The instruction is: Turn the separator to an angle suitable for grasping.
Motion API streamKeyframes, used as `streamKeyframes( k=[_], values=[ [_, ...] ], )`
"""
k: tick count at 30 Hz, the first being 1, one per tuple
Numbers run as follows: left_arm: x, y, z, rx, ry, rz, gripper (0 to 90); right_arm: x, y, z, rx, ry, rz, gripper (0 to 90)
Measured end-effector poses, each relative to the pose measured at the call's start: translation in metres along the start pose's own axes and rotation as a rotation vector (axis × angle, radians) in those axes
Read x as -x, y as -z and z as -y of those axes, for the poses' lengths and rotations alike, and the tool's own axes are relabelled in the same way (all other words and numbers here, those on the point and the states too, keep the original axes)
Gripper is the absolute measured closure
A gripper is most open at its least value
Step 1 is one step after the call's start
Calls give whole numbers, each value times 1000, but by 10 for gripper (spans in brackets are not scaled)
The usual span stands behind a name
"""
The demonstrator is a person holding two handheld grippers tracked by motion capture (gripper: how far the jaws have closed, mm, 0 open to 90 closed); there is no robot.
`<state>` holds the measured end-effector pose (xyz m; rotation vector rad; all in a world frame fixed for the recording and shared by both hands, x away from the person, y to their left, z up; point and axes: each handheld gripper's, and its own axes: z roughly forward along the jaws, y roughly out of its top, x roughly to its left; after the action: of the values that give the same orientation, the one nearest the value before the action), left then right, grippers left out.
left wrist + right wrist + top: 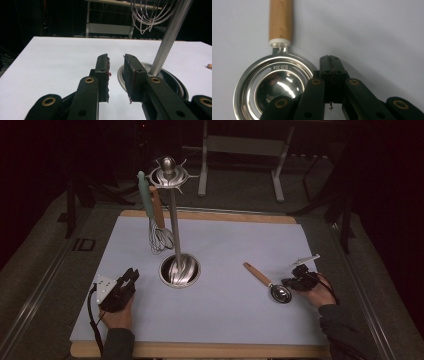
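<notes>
A steel utensil stand point(173, 220) rises from a round base point(165, 276) at the mat's middle left. From its top hub hang a wire whisk point(160, 240) with a teal handle and a wooden-handled tool point(157, 207). A slotted steel spoon point(280, 293) with a wooden handle point(256, 273) lies flat on the mat at the right. My left gripper point(132, 275) rests left of the base, open with nothing between its fingers; its own view shows the gripper point(116, 58), the base point(120, 75) and the pole point(170, 37). My right gripper point(290, 282) is shut and empty, its tips point(331, 60) just right of the spoon bowl point(262, 87).
A pale mat point(240, 240) covers the wooden table, whose edge shows at front and back. A metal frame point(240, 145) stands on the dark floor beyond the table. The whisk wires point(150, 15) hang above and right of the left gripper's fingers.
</notes>
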<state>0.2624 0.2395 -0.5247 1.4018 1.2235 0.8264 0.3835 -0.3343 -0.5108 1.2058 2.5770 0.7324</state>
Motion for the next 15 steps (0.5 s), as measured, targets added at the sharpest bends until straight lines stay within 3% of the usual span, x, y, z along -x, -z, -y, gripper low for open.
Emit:
streamKeyframes(
  k=[7,15],
  values=[
    [-1,-3,2,-10,9,8,735,-15,0,4,18,8,-44,900],
    [-3,-7,5,-23,17,10,735,-30,-1,1,-10,43,-78,898]
  ],
)
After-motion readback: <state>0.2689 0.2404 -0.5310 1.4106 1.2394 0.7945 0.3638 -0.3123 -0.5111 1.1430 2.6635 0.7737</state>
